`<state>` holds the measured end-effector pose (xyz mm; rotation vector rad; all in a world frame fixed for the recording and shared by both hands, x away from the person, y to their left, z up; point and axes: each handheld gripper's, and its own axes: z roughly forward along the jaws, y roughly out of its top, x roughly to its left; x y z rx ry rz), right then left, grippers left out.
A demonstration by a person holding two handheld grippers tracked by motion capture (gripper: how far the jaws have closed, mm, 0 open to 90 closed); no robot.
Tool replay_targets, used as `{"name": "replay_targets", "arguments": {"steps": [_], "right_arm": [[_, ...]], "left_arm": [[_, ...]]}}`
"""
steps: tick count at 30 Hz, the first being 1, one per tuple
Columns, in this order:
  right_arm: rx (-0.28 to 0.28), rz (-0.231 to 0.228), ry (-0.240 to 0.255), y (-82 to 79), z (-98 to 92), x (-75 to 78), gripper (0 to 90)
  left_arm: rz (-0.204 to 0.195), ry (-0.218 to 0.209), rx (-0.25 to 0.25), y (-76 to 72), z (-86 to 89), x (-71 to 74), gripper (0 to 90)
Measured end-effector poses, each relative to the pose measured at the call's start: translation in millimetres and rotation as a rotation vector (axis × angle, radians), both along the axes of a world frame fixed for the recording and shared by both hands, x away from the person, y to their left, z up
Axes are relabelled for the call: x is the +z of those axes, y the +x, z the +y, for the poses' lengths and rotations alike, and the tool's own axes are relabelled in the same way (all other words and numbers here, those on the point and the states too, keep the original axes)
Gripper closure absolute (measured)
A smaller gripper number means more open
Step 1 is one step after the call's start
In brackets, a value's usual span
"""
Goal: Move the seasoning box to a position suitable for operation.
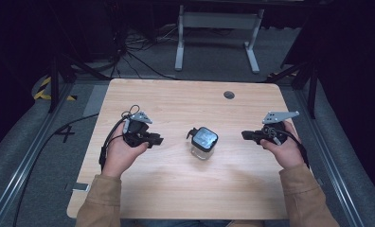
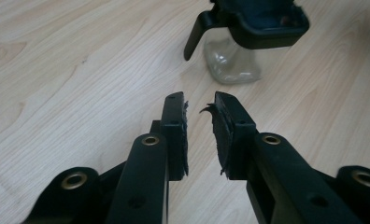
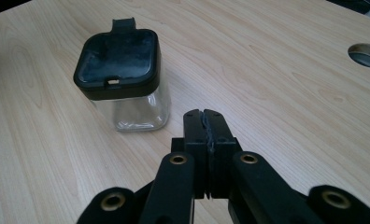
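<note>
Left gripper (image 1: 153, 140) slightly parted, right gripper (image 1: 245, 135) closed empty, flanking jar (image 1: 204, 143) mid-table (image 1: 176, 189), apart.

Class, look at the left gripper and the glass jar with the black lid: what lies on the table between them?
Nothing: between the left gripper and the jar there is bare wooden table, as the left gripper view and high view show.

Clear glass jar (image 1: 202, 150) with black lid (image 3: 117, 63), pale wood-grain table (image 1: 176, 189), black grippers, tan sleeves (image 1: 98, 201)
</note>
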<state>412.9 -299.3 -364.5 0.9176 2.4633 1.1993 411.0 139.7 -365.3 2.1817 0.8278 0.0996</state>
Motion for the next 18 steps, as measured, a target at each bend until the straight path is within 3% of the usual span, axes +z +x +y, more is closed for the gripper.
{"name": "replay_targets", "arguments": {"steps": [7, 18], "right_arm": [[0.021, -0.019, 0.023, 4.2, 8.9, -2.7, 89.6], [0.085, -0.004, 0.012, 21.1, 41.8, -17.0, 89.5]], "left_arm": [[-0.046, -0.024, 0.042, -4.4, 0.8, 1.7, 74.7], [-0.04, -0.008, 0.068, -14.0, 16.8, -1.9, 68.1]]}}
